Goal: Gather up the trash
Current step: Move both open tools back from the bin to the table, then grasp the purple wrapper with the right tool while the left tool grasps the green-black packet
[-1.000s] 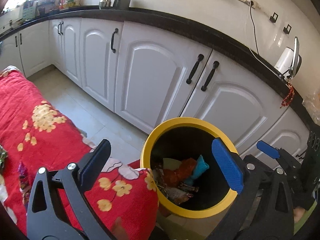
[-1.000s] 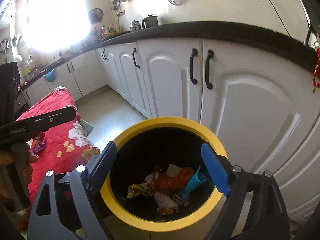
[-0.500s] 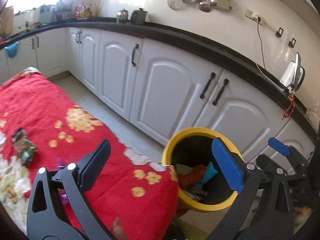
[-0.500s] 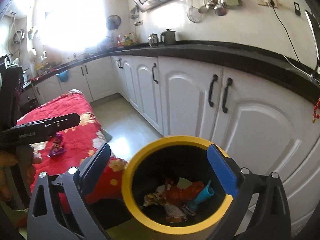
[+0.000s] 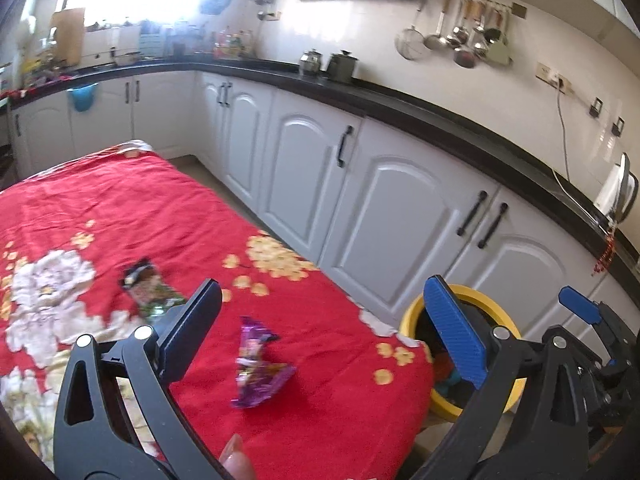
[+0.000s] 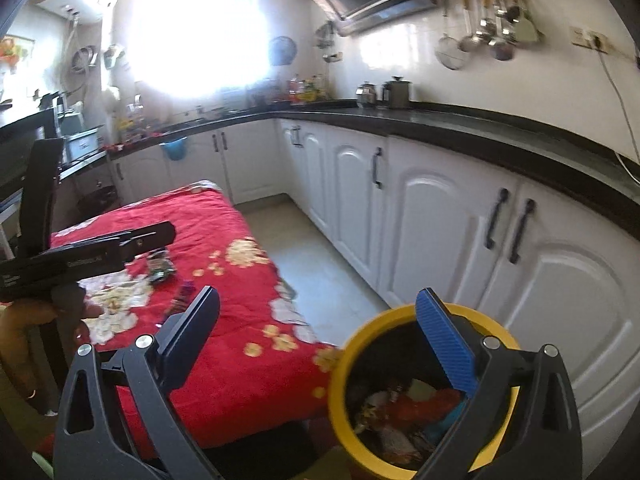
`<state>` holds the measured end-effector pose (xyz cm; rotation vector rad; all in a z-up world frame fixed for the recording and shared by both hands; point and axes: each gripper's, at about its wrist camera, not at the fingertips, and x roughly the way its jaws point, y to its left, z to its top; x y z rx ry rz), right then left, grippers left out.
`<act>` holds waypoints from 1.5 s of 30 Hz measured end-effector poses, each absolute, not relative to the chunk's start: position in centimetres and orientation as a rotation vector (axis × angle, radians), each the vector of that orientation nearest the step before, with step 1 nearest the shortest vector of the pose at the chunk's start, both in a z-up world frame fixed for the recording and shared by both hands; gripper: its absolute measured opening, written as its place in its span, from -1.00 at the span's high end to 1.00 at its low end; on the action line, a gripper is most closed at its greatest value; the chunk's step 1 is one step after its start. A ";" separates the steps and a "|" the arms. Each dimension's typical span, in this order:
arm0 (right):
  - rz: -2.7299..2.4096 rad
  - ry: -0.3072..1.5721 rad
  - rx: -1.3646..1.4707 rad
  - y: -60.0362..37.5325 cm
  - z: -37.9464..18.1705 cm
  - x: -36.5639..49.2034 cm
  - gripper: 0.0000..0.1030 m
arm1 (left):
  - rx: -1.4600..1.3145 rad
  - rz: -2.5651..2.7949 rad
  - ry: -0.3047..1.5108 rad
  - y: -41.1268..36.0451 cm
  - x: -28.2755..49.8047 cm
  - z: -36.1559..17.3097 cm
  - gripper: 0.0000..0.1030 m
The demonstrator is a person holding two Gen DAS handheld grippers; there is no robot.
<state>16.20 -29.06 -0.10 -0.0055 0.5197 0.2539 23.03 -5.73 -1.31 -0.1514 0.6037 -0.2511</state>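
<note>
A crumpled purple wrapper (image 5: pixel 260 368) lies on the red flowered cloth (image 5: pixel 120 216), between the fingers of my open left gripper (image 5: pixel 324 328). Farther back rests a green and black packet (image 5: pixel 150 288), seen too in the right wrist view as the green packet (image 6: pixel 160 266) with the purple wrapper (image 6: pixel 185 294) near it. The yellow-rimmed black bin (image 6: pixel 348 364) stands off the table's right end, holding several wrappers (image 6: pixel 408 412). My right gripper (image 6: pixel 318 332) hangs open above the bin's left rim. In the left wrist view the bin (image 5: pixel 412 320) shows behind my blue finger.
White cabinets (image 5: pixel 384 200) under a black counter (image 5: pixel 440 120) run along the right, with a strip of tiled floor (image 6: pixel 320 264) between them and the table. A hand (image 6: pixel 24 320) holds the left gripper's handle at the left edge.
Both grippers have pulled up and back from the bin toward the table. The left one has swung left, so the cloth and its wrappers now fill its view.
</note>
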 end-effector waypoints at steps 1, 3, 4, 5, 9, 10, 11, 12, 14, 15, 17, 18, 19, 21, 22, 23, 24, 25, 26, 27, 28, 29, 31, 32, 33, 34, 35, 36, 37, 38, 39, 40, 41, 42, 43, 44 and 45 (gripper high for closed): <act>0.263 0.519 -0.009 -28.5 0.0 16.2 -0.86 | -0.154 -0.244 0.603 -5.2 23.0 -1.3 -0.80; 0.292 0.521 -0.013 -27.1 0.2 16.6 -0.86 | -0.160 -0.223 0.599 -3.9 22.9 -1.2 -0.80; 0.305 0.521 -0.014 -26.4 0.3 16.8 -0.86 | -0.161 -0.211 0.596 -3.2 22.9 -1.2 -0.80; 0.318 0.521 -0.015 -25.8 0.4 17.0 -0.86 | -0.162 -0.201 0.596 -2.7 22.9 -1.2 -0.80; 0.378 0.538 -0.016 -23.0 0.4 18.2 -0.86 | -0.182 -0.161 0.597 -0.1 23.0 -1.4 -0.80; 0.391 0.542 -0.019 -22.4 0.3 18.4 -0.86 | -0.184 -0.154 0.599 0.4 23.1 -1.5 -0.80; 0.406 0.547 -0.023 -21.8 0.2 18.7 -0.86 | -0.186 -0.141 0.600 1.1 23.2 -1.6 -0.80; 0.419 0.558 -0.033 -20.9 0.0 19.0 -0.86 | -0.187 -0.132 0.601 1.6 23.3 -1.7 -0.80; 0.445 0.581 -0.045 -19.7 -0.5 19.6 -0.86 | -0.183 -0.114 0.612 2.7 23.7 -2.0 -0.80; 0.460 0.599 -0.053 -19.1 -0.9 20.0 -0.86 | -0.183 -0.106 0.616 3.1 23.7 -2.1 -0.80; 0.478 0.639 -0.065 -17.7 -1.9 20.8 -0.86 | -0.194 -0.088 0.628 4.4 24.2 -2.6 -0.80; 0.484 0.653 -0.069 -17.3 -2.4 20.9 -0.86 | -0.199 -0.083 0.633 4.8 24.3 -2.8 -0.80; 0.488 0.666 -0.075 -16.8 -2.9 21.2 -0.86 | -0.205 -0.074 0.641 5.3 24.6 -3.1 -0.80; 0.500 0.692 -0.092 -15.7 -4.0 21.8 -0.86 | -0.228 -0.063 0.664 6.6 25.1 -3.9 -0.80; 0.506 0.700 -0.099 -15.3 -4.4 22.1 -0.86 | -0.242 -0.062 0.674 7.0 25.4 -4.3 -0.80; 0.511 0.710 -0.105 -14.9 -4.9 22.4 -0.85 | -0.251 -0.058 0.684 7.3 25.8 -4.7 -0.80; 0.523 0.728 -0.108 -14.4 -5.4 22.8 -0.85 | -0.265 -0.053 0.701 7.8 26.2 -5.2 -0.80; 0.535 0.741 -0.106 -14.1 -6.0 23.1 -0.77 | -0.280 -0.053 0.711 8.1 26.4 -5.5 -0.80; 0.543 0.755 -0.106 -13.8 -6.5 23.5 -0.62 | -0.307 -0.055 0.725 8.7 26.9 -6.1 -0.80; 0.555 0.779 -0.105 -13.4 -7.1 24.0 -0.58 | -0.331 -0.058 0.737 9.1 27.3 -6.6 -0.80; 0.565 0.806 -0.097 -13.0 -7.7 24.5 -0.50 | -0.355 -0.061 0.754 9.5 27.8 -7.2 -0.80; 0.569 0.819 -0.091 -12.9 -8.1 24.8 -0.42 | -0.368 -0.058 0.767 9.7 28.1 -7.7 -0.80; 0.584 0.859 -0.070 -12.3 -9.2 25.9 -0.31 | -0.412 -0.072 0.801 10.0 29.0 -8.8 -0.69; 0.585 0.866 -0.068 -12.2 -9.5 26.1 -0.23 | -0.426 -0.078 0.811 10.1 29.3 -9.2 -0.56; 0.591 0.880 -0.062 -11.9 -9.9 26.4 -0.21 | -0.440 -0.081 0.822 10.1 29.6 -9.6 -0.50; 0.592 0.897 -0.059 -11.7 -10.3 26.7 -0.16 | -0.455 -0.081 0.832 10.1 29.8 -10.0 -0.48; 0.593 0.903 -0.059 -11.5 -10.5 26.8 -0.12 | -0.473 -0.089 0.842 10.1 30.3 -10.5 -0.46; 0.598 0.917 -0.065 -11.3 -10.9 27.0 -0.09 | -0.484 -0.091 0.851 10.0 30.6 -10.8 -0.43; 0.598 0.922 -0.073 -11.1 -11.1 27.1 -0.06 | -0.489 -0.089 0.854 9.9 30.8 -11.1 -0.42; 0.598 0.921 -0.082 -11.1 -11.2 27.1 -0.05 | -0.488 -0.091 0.855 9.8 31.0 -11.2 -0.40; 0.599 0.914 -0.089 -11.0 -11.3 26.9 -0.03 | -0.487 -0.093 0.855 9.6 31.2 -11.2 -0.33; 0.601 0.912 -0.091 -11.0 -11.3 26.8 0.03 | -0.489 -0.090 0.858 9.5 31.5 -11.3 -0.29; 0.606 0.911 -0.096 -10.9 -11.3 26.6 0.06 | -0.492 -0.087 0.860 9.4 31.7 -11.4 -0.20; 0.609 0.910 -0.101 -10.9 -11.3 26.5 0.08 | -0.492 -0.082 0.858 9.3 31.9 -11.4 -0.05; 0.615 0.908 -0.105 -11.0 -11.2 26.2 0.10 | -0.488 -0.080 0.857 9.3 32.0 -11.5 0.11; 0.619 0.908 -0.105 -11.1 -11.2 26.0 0.13 | -0.477 -0.078 0.863 9.1 32.2 -11.6 0.51; 0.626 0.910 -0.104 -11.2 -11.2 25.7 0.14 | -0.470 -0.082 0.874 8.9 32.3 -11.8 0.64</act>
